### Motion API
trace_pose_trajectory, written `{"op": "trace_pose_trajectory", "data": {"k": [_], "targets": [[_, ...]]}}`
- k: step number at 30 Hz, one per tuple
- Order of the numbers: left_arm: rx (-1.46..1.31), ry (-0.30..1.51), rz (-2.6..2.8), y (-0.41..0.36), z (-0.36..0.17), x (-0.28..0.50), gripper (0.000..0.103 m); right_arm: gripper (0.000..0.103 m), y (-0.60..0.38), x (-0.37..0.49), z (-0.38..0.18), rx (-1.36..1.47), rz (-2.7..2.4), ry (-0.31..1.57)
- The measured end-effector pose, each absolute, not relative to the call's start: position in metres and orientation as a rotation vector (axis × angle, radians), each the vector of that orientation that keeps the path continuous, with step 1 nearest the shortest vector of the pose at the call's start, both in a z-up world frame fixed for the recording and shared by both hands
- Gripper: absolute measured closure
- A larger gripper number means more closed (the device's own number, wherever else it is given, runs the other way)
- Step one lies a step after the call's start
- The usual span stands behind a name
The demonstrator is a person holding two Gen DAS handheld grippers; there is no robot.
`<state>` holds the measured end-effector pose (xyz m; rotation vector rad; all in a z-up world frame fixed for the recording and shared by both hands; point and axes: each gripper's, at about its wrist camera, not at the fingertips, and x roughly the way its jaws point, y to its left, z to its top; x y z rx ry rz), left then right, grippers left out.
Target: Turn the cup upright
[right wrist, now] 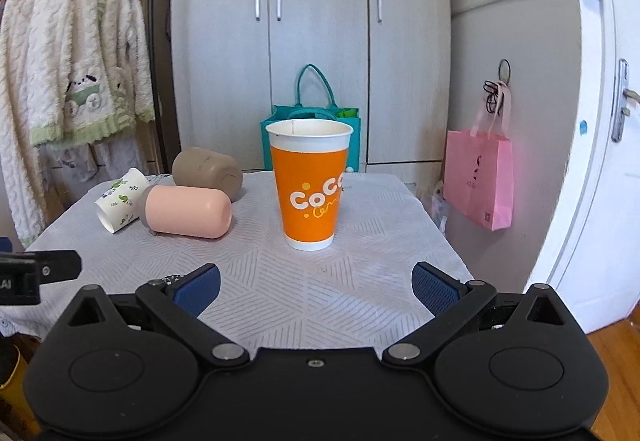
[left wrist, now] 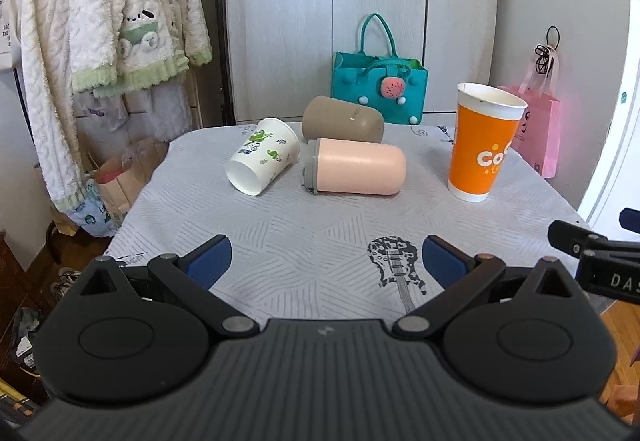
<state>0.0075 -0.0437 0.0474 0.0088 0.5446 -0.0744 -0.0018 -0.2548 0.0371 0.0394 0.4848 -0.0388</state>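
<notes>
Your left gripper (left wrist: pixel 326 261) hangs over the near edge of the table, its blue-padded fingers (left wrist: pixel 210 259) spread wide with nothing between them. Your right gripper (right wrist: pixel 316 287) is also over the near edge, jaws parted wide and empty; in the left wrist view part of it shows at the right edge.

The table is covered by a pale grey patterned cloth (left wrist: pixel 304 237) printed with a black guitar (left wrist: pixel 396 269) near the left gripper's right finger.

Four cups sit on it. The tall orange paper cup with a white rim and white lettering (right wrist: pixel 310 185) stands upright, mouth up, toward the right side of the table, directly ahead of your right gripper. The other three lie on their sides toward the far left. The white paper cup with green leaf prints (left wrist: pixel 262 157) lies nearest the left edge, its base facing you. Just beside it on the right, the smooth pink plastic cup (left wrist: pixel 356 171) lies across, its grey-rimmed end pointing left. Behind the pink one, close to the far edge, lies the taupe-brown plastic cup (left wrist: pixel 342 119).

Beyond the table's far edge stands a teal felt tote bag (left wrist: pixel 378 87), and a pink paper bag (right wrist: pixel 480 179) hangs off to the right.
</notes>
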Motion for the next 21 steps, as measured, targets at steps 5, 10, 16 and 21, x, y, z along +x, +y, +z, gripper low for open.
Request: {"op": "trace_pose_trajectory", "data": {"k": [5,10,16,21], "targets": [[0.005,0.543,-0.064,-0.038,0.044,0.010,0.000,0.000,-0.256,-0.002,0.036,0.032,-0.050,0.485],[0.000,0.557,-0.053,-0.032,0.040,0.013,0.000,0.000,-0.256,-0.002,0.035,0.019,-0.066,0.484],[0.007,0.559,-0.050,-0.030,0.039,0.012,0.000,0.000,-0.248,-0.004,0.035,0.009,-0.055,0.473],[0.005,0.554,-0.047,-0.031,0.039,0.011,0.000,0.000,-0.244,-0.005,0.036,0.005,-0.063,0.472]]}}
